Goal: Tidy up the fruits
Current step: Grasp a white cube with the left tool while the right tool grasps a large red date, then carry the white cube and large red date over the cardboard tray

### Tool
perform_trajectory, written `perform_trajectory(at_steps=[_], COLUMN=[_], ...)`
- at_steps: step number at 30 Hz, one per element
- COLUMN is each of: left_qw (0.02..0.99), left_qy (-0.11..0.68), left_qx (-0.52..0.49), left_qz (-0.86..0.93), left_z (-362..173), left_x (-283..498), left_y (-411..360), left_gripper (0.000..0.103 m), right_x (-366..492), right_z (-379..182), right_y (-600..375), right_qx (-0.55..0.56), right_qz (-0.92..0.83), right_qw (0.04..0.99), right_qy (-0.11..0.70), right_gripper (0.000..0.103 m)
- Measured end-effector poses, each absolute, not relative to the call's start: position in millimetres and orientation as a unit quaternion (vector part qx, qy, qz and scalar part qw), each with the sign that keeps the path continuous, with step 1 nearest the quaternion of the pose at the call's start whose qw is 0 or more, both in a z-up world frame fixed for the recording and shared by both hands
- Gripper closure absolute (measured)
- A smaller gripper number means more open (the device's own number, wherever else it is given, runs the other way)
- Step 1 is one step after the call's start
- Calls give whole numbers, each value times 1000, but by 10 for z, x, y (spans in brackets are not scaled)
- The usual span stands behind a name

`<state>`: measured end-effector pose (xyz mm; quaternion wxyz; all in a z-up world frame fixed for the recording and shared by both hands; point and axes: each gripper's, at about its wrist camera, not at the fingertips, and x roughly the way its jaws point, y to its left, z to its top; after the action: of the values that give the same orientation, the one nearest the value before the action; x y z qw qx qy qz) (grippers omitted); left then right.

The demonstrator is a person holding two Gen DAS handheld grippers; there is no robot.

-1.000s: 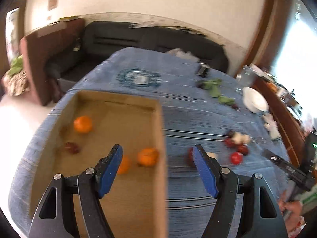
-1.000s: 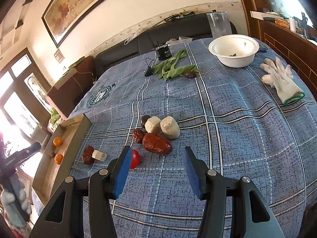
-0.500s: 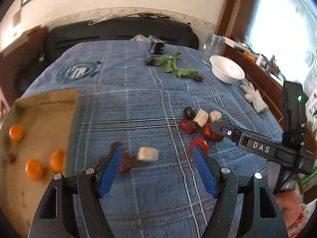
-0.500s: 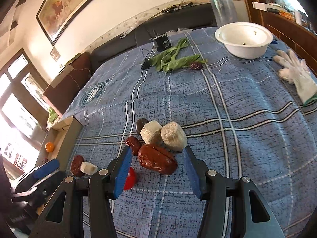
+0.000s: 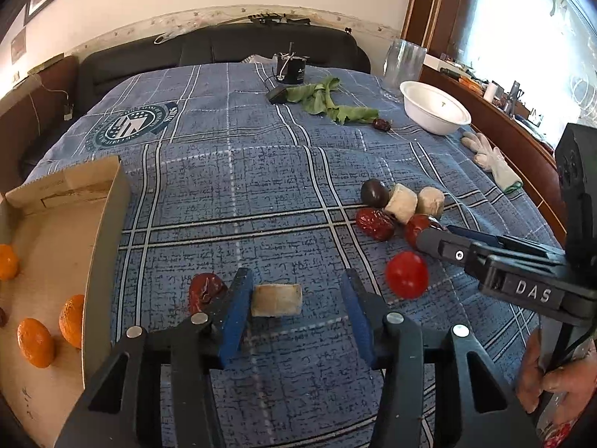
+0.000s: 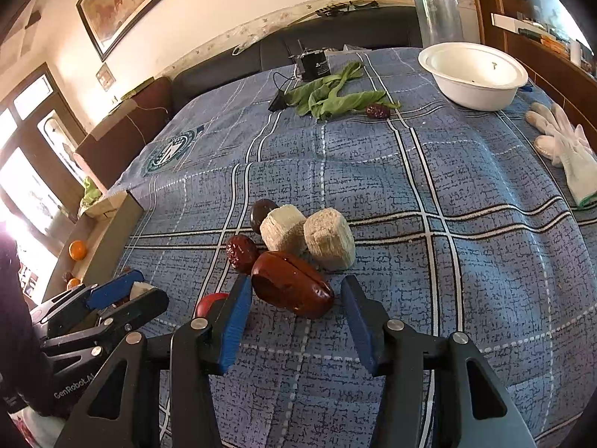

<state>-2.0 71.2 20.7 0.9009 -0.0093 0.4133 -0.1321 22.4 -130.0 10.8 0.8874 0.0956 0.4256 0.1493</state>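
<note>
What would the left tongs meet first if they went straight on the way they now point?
Most likely the pale block lying between the fingers of the left tongs, close against one blue pad; those jaws have just been closing, though a gap remains on the other side. Below it lies only the blue plaid cloth.

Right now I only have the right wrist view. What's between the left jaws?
Observer: A pale block sits between the left gripper's jaws, which have just been closing. It touches one pad; there's a gap at the other.
Operator: Anything beside it?
Observer: A wrinkled date lies just outside that finger, on the box side.
Operator: Oranges in the box?
Observer: Three oranges.
</note>
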Motion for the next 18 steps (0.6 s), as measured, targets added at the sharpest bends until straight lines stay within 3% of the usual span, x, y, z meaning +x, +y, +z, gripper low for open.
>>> perform_trajectory(at_steps=[6,11,18], left_qw=[903,910,907], left_qy=[411,398,394], left_qx=[-1,-15,-59], left_qz=[-127,-113,-139], left_z=[192,225,249], left_x=[-37,-93,-120], left_y=[676,744,822], left_gripper=[52,77,77], right_x=[227,218,132], right_z=[112,117,165], right_y=[-1242,-1269,-1242], right_qx=[81,87,86], right_qz=[146,142,145], right_qw=[889,891,897], right_qy=[426,422,407], right_gripper=[49,54,54])
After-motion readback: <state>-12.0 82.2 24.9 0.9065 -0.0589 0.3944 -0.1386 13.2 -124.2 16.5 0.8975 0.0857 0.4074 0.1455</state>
